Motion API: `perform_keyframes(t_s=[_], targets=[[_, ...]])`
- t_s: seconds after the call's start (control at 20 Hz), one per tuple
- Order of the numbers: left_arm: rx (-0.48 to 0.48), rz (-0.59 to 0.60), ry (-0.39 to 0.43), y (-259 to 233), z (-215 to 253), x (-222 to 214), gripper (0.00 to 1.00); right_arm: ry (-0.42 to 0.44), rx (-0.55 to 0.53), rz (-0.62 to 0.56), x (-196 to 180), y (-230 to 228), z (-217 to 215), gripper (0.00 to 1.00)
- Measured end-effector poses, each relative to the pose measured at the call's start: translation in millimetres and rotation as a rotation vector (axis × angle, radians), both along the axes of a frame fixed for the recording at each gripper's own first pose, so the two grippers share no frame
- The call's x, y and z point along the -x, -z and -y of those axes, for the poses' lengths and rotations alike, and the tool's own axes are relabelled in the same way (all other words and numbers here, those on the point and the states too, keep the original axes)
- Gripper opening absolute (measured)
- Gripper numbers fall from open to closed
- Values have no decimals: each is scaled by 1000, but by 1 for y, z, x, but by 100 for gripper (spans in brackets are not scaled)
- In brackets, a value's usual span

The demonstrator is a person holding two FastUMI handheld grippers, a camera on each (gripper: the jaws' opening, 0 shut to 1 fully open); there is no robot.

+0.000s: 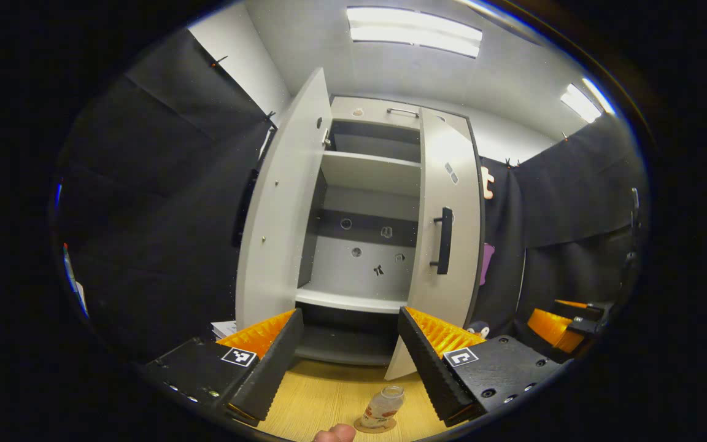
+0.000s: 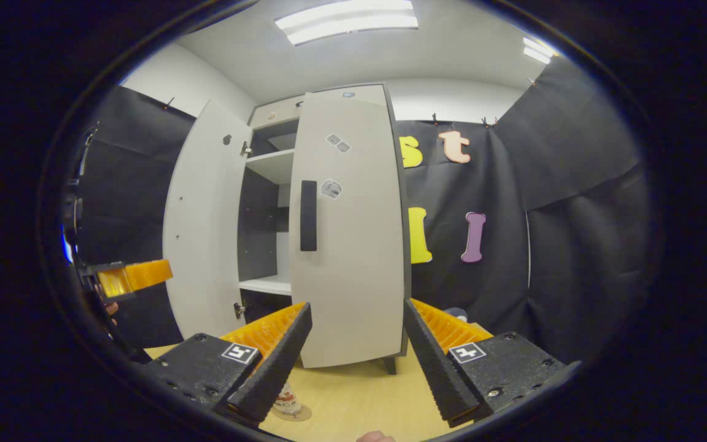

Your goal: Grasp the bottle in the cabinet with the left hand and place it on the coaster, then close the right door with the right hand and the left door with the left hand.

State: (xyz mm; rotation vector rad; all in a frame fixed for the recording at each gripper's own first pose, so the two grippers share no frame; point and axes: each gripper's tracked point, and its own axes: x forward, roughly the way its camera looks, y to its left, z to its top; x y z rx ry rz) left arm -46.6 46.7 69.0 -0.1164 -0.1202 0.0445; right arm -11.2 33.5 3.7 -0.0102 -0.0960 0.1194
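Bottle set on the coaster, cabinet doors not yet fully closed.

In the left gripper view, the bottle [image 1: 383,406] is seen standing upright on the coaster [image 1: 375,425] on the wooden table [image 1: 323,399], in front of the cabinet [image 1: 366,202]. The left door [image 1: 280,215] is swung wide open; the right door [image 1: 448,245] is nearly shut. The left gripper [image 1: 349,362] is held with fingers apart and empty. The right gripper [image 2: 356,359] is likewise spread apart, nothing gripped, facing the right door's front.
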Motion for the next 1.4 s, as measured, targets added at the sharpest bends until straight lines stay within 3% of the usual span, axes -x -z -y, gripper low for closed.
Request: perform_keyframes(t_s=[0.1,0.15,0.2,0.3,0.45,0.65,0.75,0.85,0.95,1.0,1.05,1.15,1.2,1.25,1.3,1.4], targets=[[28,69,-55,-32,-30,-3,99,-22,-16,11,5,-4,1,98],[30,88,-114,-46,-55,-3,90,-23,-22,10,6,-4,2,98],[19,101,-206,-57,-89,-1,100,-23,-26,8,7,-4,4,98],[-4,154,-359,-72,-155,1,100,-15,-25,-11,8,2,5,98],[-1,153,-437,-76,-214,-31,99,-17,-16,-23,14,4,2,98],[-33,38,-462,-43,-222,-92,95,-18,-15,-28,26,4,4,98],[-34,8,-468,-35,-229,-95,99,0,-9,-30,27,4,11,98],[-51,51,-494,-42,-227,-94,94,31,-14,-35,28,5,21,98],[-56,58,-502,-39,-221,-90,99,46,-34,-42,27,6,27,98],[-61,60,-492,-39,-218,-91,99,48,-45,-41,26,4,28,98],[-63,55,-479,-38,-214,-89,93,47,-54,-38,24,3,29,98],[-62,49,-429,-40,-202,-91,93,48,-67,-30,20,1,30,98],[-61,46,-395,-41,-189,-94,99,41,-70,-32,18,1,28,98],[-69,45,-362,-41,-171,-102,99,36,-72,-33,15,1,25,98],[-81,47,-337,-42,-157,-105,93,27,-74,-33,14,-1,22,98],[-96,64,-305,-43,-136,-109,93,14,-74,-33,14,-1,18,99]])
